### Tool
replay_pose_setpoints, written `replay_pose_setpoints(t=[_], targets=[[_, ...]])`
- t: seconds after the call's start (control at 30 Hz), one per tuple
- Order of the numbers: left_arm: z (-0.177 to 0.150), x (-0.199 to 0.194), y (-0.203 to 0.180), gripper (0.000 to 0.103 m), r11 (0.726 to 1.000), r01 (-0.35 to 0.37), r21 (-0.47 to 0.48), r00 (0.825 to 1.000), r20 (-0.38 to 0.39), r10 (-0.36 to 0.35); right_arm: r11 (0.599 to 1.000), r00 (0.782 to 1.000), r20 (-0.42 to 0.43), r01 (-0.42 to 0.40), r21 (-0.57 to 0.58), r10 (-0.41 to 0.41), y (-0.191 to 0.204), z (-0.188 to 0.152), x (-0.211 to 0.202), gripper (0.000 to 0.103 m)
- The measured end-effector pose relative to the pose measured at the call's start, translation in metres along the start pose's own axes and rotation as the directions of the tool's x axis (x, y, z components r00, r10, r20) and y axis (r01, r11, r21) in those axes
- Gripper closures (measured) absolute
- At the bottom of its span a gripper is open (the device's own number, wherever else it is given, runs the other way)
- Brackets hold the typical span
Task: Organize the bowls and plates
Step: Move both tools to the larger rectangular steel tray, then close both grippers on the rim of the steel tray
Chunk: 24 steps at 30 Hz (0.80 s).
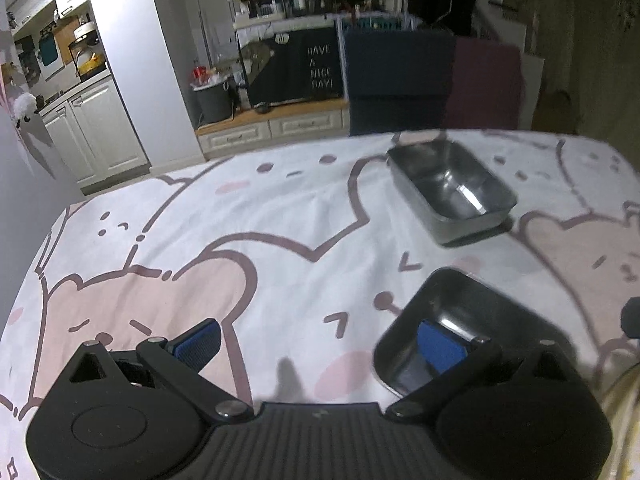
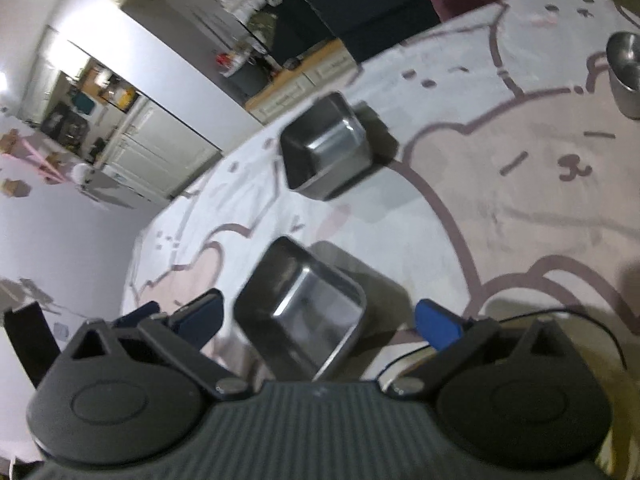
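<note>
Both the left gripper (image 1: 320, 344) and right gripper (image 2: 320, 320) gape wide and empty, so the near steel tray (image 2: 300, 312), between the right gripper's spread fingers short of the far steel tray (image 2: 324, 148), may skid across the bear-print tablecloth (image 2: 500, 200) if nudged.

Left wrist view: open desk (image 1: 248, 216) from 9 to 12 o'clock. Obstacles: far steel tray (image 1: 450, 184) at 1 o'clock; near steel tray (image 1: 460, 320) at 4 o'clock. Right wrist view: steel cup (image 2: 626, 72) at 2 o'clock, bare cloth between it and the trays.

Silver steel trays (image 1: 452, 188) sit on a white tablecloth (image 1: 256, 208) printed with pale pink bears outlined in mauve. Black grippers carry blue fingers (image 1: 440, 346).
</note>
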<state>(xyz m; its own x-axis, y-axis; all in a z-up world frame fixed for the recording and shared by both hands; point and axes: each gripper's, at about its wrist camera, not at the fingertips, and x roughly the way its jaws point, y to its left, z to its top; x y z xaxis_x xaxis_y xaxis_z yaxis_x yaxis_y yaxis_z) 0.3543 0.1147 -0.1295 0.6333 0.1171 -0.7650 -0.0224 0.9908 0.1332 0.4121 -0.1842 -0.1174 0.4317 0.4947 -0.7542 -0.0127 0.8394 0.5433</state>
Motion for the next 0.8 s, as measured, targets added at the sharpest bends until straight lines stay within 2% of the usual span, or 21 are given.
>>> replay_pose_setpoints(t=[0.07,0.13,0.17,0.2,0.33,0.47,0.53,0.6,0.67,0.7,0.8], targets=[[-0.002,0.007,0.001,0.000,1.000,-0.008,0.003,1.000,-0.018,0.008,0.997,0.997,-0.016,0.074,-0.027,-0.075,-0.003,0.006,0.009,0.001],[-0.004,0.013,0.002,0.000,1.000,-0.013,0.005,0.999,-0.036,0.014,0.987,0.990,-0.025,0.136,-0.080,-0.138,-0.003,0.009,0.016,0.013],[-0.004,0.016,0.003,0.000,1.000,-0.016,0.007,0.999,-0.042,0.016,0.981,0.986,-0.034,0.159,-0.112,-0.164,-0.002,0.010,0.020,0.023],[-0.005,0.018,0.003,0.000,1.000,-0.018,0.010,0.999,-0.047,0.018,0.977,0.983,-0.048,0.167,-0.132,-0.175,-0.002,0.011,0.023,0.031],[-0.007,0.025,0.004,0.000,0.999,-0.038,0.023,0.997,-0.067,0.039,0.966,0.979,-0.089,0.162,-0.204,-0.183,0.002,0.014,0.037,0.037],[-0.011,0.027,0.008,0.000,0.999,-0.028,0.028,0.996,-0.083,0.031,0.929,0.963,-0.111,0.201,-0.310,-0.245,0.010,0.013,0.057,0.052],[-0.012,0.026,0.009,0.000,0.999,-0.030,0.031,0.995,-0.092,0.032,0.927,0.965,-0.120,0.181,-0.329,-0.231,0.011,0.013,0.060,0.059],[-0.012,0.025,0.011,0.000,0.999,-0.029,0.036,0.993,-0.110,0.033,0.926,0.971,-0.118,0.157,-0.343,-0.209,0.013,0.015,0.060,0.074],[-0.015,0.021,0.012,0.000,0.998,-0.026,0.053,0.991,-0.126,0.032,0.922,0.975,-0.108,0.146,-0.359,-0.196,0.015,0.016,0.063,0.082],[-0.018,0.019,0.013,0.000,0.997,-0.025,0.067,0.991,-0.131,0.033,0.919,0.976,-0.102,0.144,-0.366,-0.193,0.017,0.017,0.064,0.085],[-0.026,0.011,0.013,0.000,0.995,-0.020,0.102,0.990,-0.140,0.034,0.907,0.978,-0.075,0.149,-0.394,-0.193,0.023,0.018,0.068,0.087]])
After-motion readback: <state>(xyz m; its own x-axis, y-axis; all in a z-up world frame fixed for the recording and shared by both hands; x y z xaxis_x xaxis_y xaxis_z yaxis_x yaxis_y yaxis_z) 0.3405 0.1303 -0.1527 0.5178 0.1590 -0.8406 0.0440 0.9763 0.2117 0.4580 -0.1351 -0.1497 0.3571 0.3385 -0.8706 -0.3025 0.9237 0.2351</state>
